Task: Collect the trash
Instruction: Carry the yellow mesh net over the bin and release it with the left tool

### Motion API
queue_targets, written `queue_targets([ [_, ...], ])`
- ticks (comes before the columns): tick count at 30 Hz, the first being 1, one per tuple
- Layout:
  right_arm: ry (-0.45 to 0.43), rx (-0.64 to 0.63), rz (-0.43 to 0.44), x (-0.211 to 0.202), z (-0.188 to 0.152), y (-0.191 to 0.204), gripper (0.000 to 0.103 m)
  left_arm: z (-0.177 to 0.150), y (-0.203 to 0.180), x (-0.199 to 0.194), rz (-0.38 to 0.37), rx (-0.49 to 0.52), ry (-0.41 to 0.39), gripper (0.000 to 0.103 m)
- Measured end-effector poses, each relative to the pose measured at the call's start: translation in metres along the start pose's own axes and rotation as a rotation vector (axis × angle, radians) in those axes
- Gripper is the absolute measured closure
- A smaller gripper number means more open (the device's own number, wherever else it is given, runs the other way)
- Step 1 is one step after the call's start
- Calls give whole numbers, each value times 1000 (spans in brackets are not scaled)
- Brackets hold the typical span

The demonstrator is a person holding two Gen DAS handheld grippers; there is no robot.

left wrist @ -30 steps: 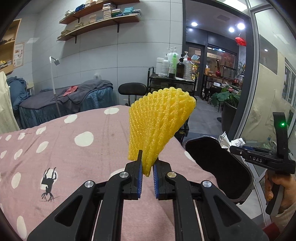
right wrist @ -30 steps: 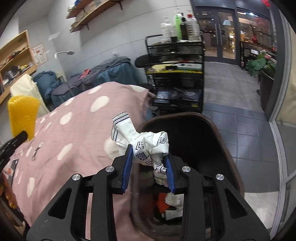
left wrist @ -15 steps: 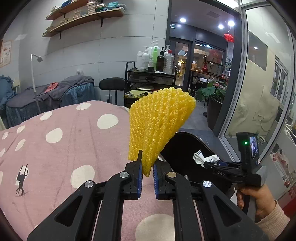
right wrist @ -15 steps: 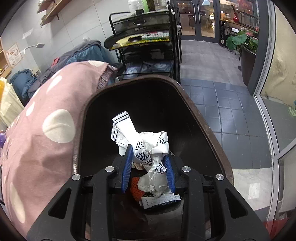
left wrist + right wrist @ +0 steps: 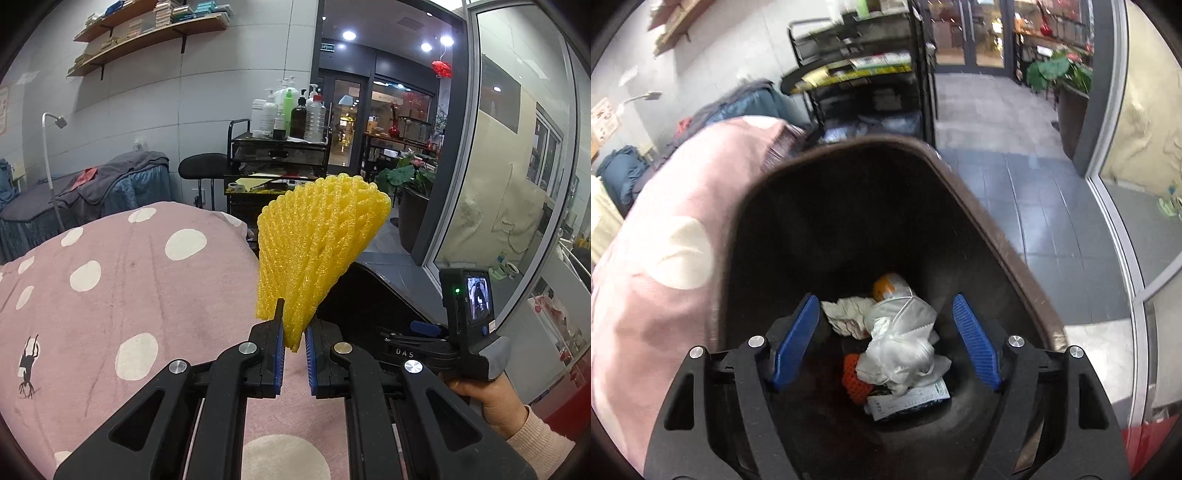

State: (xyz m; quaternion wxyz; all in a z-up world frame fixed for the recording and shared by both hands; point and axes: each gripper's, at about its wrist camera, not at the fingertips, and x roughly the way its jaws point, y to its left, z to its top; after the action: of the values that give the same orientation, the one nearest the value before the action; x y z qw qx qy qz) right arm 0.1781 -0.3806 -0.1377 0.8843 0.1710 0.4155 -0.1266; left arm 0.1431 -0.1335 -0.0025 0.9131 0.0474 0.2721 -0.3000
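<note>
My left gripper (image 5: 294, 341) is shut on a yellow foam net sleeve (image 5: 317, 243), held upright above the pink dotted bed (image 5: 122, 280). My right gripper (image 5: 886, 336) is open and empty over the mouth of the black trash bin (image 5: 1008, 251). Crumpled white paper (image 5: 905, 339), an orange piece (image 5: 855, 373) and a printed wrapper (image 5: 908, 400) lie at the bin's bottom. In the left wrist view the right gripper's body (image 5: 443, 350) sits over the bin (image 5: 373, 291) to the right of the bed.
A black trolley with bottles (image 5: 280, 147) and a stool (image 5: 201, 168) stand behind the bed. A glass wall (image 5: 517, 184) and potted plant (image 5: 410, 181) are to the right. Grey tiled floor (image 5: 1015, 177) lies beyond the bin.
My right gripper opened and let the crumpled paper drop into the bin. My left gripper moved right toward the bin, still holding the net sleeve.
</note>
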Motion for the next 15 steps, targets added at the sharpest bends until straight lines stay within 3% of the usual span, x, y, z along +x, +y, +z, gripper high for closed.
queue_targets([
  [10,-138,-4,41,-59,3,-3,26,10,-24,8,-48,52,-2,93],
  [15,-205,-6,6,-83,5,-8,20,13,-33,21,-84,64,26,93],
])
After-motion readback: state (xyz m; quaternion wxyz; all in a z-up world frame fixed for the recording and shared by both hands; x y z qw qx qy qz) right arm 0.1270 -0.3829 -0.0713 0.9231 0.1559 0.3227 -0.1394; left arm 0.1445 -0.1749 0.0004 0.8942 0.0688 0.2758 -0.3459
